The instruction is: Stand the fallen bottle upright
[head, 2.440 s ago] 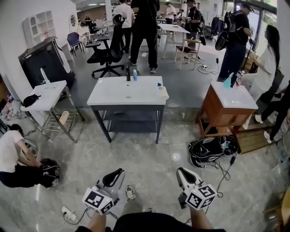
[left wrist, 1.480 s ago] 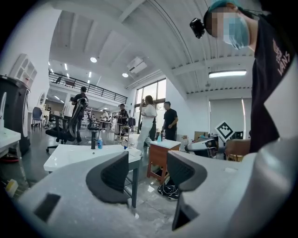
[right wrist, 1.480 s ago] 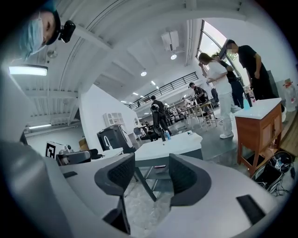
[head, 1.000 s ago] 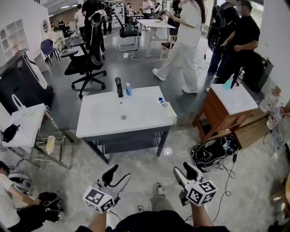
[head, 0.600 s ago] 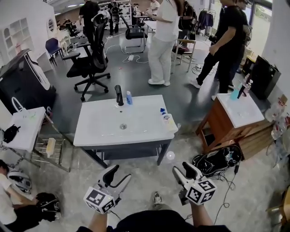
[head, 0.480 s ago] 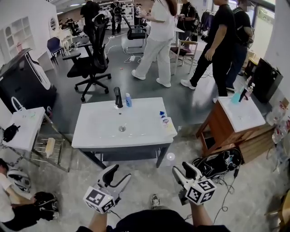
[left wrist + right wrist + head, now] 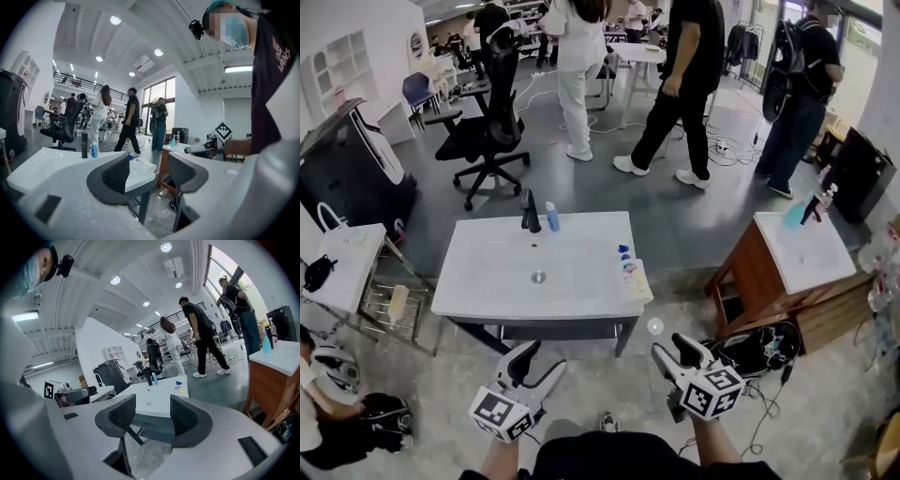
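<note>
surface: white sink table [image 7: 487, 281] | on it — faucet [image 7: 530, 210] | blue bottle [image 7: 551, 217] | fallen bottle [image 7: 632, 277], right edge

Right hand-held gripper [image 7: 152, 412] jaws apart, empty; fallen bottle [image 7: 179, 387] on white washstand [image 7: 153, 398] ahead.

No legible text, brand or number

The fallen bottle [image 7: 632, 277], lying at the right edge of the sink counter [image 7: 478, 281], bears a label too small to read; pale print on a person's dark shirt [image 7: 277, 47] is unreadably blurred.
</note>
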Tool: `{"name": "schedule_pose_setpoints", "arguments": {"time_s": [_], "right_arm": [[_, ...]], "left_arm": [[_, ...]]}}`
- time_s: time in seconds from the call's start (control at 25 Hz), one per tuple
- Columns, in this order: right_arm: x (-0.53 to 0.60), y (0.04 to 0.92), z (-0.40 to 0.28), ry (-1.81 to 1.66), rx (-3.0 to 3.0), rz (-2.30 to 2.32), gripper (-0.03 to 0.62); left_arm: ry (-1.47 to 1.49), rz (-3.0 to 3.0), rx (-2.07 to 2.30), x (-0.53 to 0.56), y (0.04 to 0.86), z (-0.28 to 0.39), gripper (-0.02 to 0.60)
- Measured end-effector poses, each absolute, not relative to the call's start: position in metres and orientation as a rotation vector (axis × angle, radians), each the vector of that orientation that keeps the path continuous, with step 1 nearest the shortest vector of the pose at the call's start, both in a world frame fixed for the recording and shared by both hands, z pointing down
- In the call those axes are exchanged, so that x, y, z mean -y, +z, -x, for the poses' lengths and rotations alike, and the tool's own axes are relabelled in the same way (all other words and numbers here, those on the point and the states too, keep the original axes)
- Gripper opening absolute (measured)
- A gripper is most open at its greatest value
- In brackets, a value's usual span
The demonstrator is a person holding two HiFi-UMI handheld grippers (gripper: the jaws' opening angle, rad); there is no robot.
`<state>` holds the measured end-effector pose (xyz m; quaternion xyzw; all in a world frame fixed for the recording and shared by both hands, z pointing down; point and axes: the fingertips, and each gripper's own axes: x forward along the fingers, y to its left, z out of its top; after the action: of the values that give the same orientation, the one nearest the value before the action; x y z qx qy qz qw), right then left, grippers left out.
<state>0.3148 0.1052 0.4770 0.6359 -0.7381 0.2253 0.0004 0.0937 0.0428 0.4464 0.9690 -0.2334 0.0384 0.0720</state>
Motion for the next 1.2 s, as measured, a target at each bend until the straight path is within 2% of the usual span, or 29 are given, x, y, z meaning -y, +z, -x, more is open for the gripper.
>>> {"name": "schedule_pose_setpoints", "arguments": {"time_s": [0.44, 0.84, 1.2], "right_arm": [[-0.05, 0.503, -0.335, 0.787, 2.277, -1.962, 0.218], [0.056, 0.504, -0.348, 0.76, 2.135, -2.049, 0.218], [0.144, 0.524, -0.369, 0.753, 1.967, -1.945, 0.221]], "left_arm": [[0.138, -2.874, 0.692, 0.007, 0.468, -0.11, 0.25], [0.159, -2.913, 0.539, 0.108, 0.463, -0.116, 0.25], [0.205, -2.914, 0.42, 0.169, 0.476, -0.107, 0.25]]}}
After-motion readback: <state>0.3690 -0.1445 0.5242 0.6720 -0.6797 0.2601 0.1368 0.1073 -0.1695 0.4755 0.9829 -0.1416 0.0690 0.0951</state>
